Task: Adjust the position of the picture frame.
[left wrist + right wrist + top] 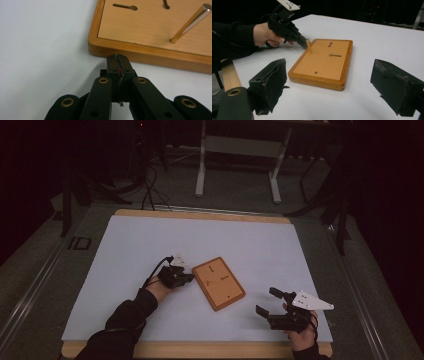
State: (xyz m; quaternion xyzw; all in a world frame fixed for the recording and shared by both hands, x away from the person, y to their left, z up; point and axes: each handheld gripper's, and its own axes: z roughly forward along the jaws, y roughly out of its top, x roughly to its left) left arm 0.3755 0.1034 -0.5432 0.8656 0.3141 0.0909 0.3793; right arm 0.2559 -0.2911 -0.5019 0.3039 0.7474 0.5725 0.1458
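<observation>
A wooden board point(218, 283) lies slantwise on the white table top point(150, 240). It has two keyhole slots and a small round hole point(316, 72). One brass-coloured peg point(190, 23) stands upright in the board near a corner point(309, 46). My left gripper point(189, 278) is held low at the board's left edge, its jaws pressed together with nothing between them point(118, 58). Its tips are just short of the board's rim point(155, 56), and the peg stands apart from them. My right gripper point(265, 301) hovers at the front right, jaws wide apart and empty point(332, 82), facing the board point(322, 62).
The white sheet covers a wooden table whose edge point(200, 350) runs along the front. Beyond the far edge stand a metal frame's legs point(235, 165), with cables point(150, 190) on the dark floor. Bare sheet surrounds the board on all sides.
</observation>
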